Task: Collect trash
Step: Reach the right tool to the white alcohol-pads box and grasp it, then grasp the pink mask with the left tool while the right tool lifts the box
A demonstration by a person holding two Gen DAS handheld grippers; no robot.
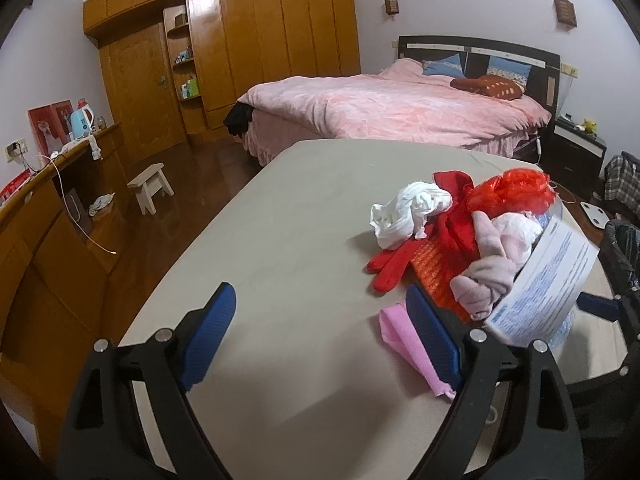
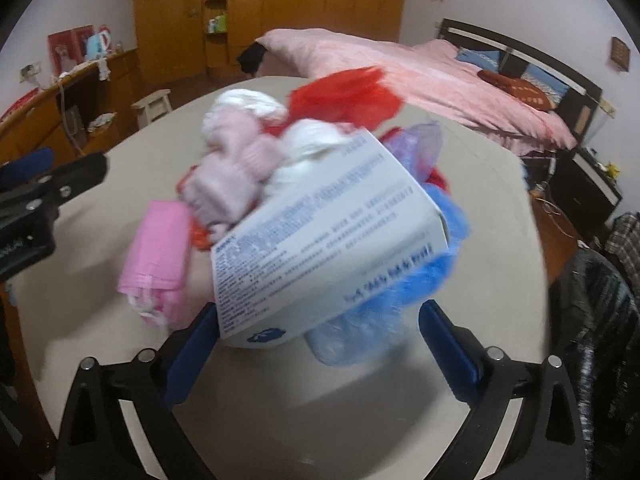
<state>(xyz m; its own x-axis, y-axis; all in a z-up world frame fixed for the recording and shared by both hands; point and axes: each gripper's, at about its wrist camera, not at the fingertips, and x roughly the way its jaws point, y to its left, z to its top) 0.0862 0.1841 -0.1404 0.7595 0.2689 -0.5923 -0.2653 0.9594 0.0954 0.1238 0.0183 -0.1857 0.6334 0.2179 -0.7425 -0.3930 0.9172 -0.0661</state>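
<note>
Trash pile (image 2: pixel 256 168) blurred | left gripper (image 1: pixel 320 340) jaws spread | right gripper (image 2: pixel 320 328) jaws spread

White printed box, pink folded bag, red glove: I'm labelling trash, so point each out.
White printed box (image 2: pixel 320 240), right wrist view, printed face.
Pink folded bag (image 2: pixel 160 256), right wrist view, middle.
Red glove (image 1: pixel 390 266), left wrist view, palm.

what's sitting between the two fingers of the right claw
The white printed box and blue plastic beneath it, seen in the right wrist view.
</note>
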